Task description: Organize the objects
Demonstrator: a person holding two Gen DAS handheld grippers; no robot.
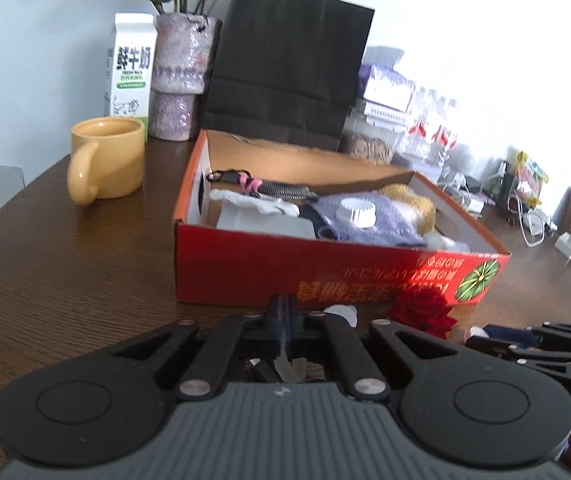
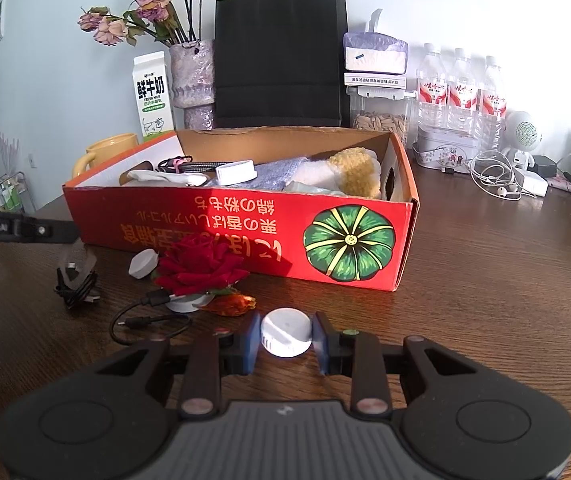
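Right tool point(image 2: 285, 340) clamped on white cap point(image 2: 285, 337) low over desk point(image 2: 485, 300), left tool point(image 1: 285, 316) shut on clear bag point(image 1: 290, 366); lift both clear over box point(image 2: 245, 236) wall at 12 o'clock before releasing.

Left gripper point(image 1: 285, 320), lower centre of the left wrist view: both blue pads pressed flat together, the 2 black linkage arms drawn inward; a thin clear strip shows pinched at the pad seam. In the right wrist view its black body enters from the left edge. Right gripper point(image 2: 286, 338), lower centre of its own view: jaws part-way apart, each pad pressing a side of a round white cap point(image 2: 285, 336). It also appears at lower right of the left wrist view.
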